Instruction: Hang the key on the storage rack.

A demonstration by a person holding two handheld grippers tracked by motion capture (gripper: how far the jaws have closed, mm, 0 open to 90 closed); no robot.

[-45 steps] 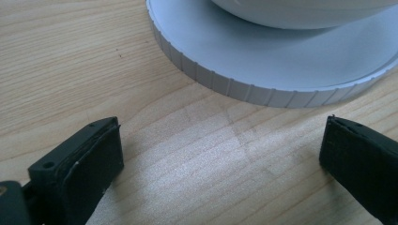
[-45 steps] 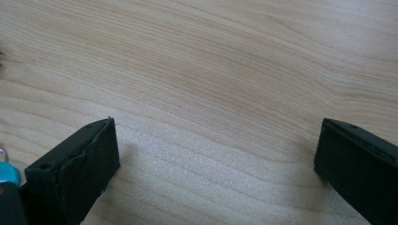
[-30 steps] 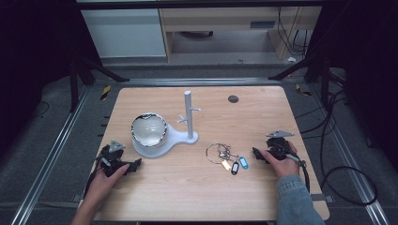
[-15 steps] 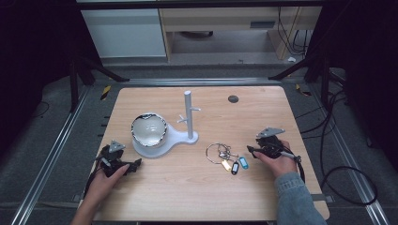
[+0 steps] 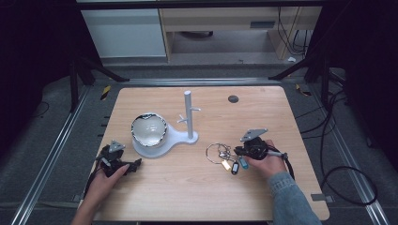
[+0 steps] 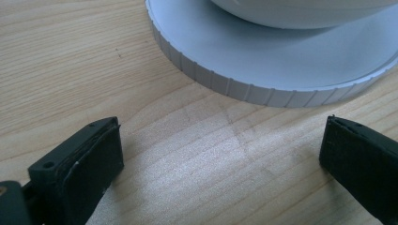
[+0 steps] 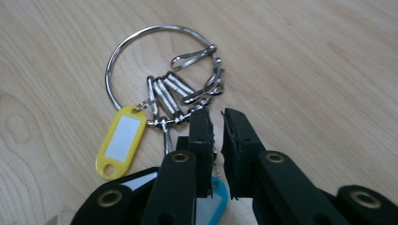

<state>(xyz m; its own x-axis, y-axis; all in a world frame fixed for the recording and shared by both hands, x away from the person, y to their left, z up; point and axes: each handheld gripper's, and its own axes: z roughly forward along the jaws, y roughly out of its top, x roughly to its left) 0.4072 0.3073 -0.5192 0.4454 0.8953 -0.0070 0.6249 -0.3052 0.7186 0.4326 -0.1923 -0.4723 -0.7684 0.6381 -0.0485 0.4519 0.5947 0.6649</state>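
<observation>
1 key ring, 3 tags, 2 hand-held grippers.

The key ring lies on the tabletop just left of the right tool, its tags nearest that tool. The stand sits just beyond the left tool, a bowl on its base and its post rising to the right.

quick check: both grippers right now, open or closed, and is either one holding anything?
Left gripper: jaws wide open, nothing between them, on the table by the white stand base.
Right gripper: jaws have just been closing at the key ring; a grip cannot be told.
</observation>
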